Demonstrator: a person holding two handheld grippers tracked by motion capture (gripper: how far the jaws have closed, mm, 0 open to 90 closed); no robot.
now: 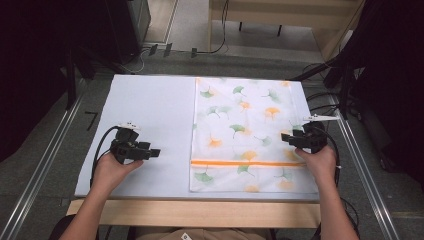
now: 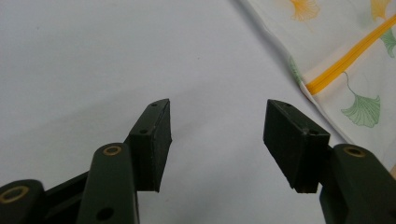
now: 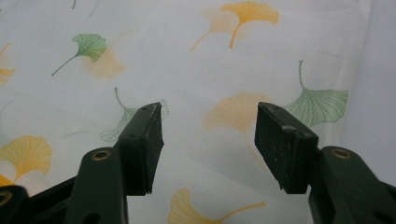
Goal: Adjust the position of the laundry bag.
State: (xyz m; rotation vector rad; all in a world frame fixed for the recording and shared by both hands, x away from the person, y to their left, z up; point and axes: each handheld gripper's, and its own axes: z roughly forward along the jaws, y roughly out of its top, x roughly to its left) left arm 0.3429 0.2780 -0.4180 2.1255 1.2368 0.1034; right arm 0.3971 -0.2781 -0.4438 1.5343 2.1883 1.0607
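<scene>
High view: you're hovering the right gripper (image 1: 289, 138), jaws apart and empty, over the cloth's (image 1: 240, 125) 3 o'clock edge; the left gripper (image 1: 156, 152) is hanging open too, farther off.

One cloth (image 1: 245, 132) lies on one table (image 1: 145, 110); two grippers, left (image 1: 156, 152) and right (image 1: 285, 137), flank the cloth.

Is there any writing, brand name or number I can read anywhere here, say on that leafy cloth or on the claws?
None can be read.
Cloth: a leaf print and an orange stripe, no words.
Left claw and right claw: plain black, no label.
Floor left of the table: a dark mark shaped like a "7", too small to be sure.
</scene>
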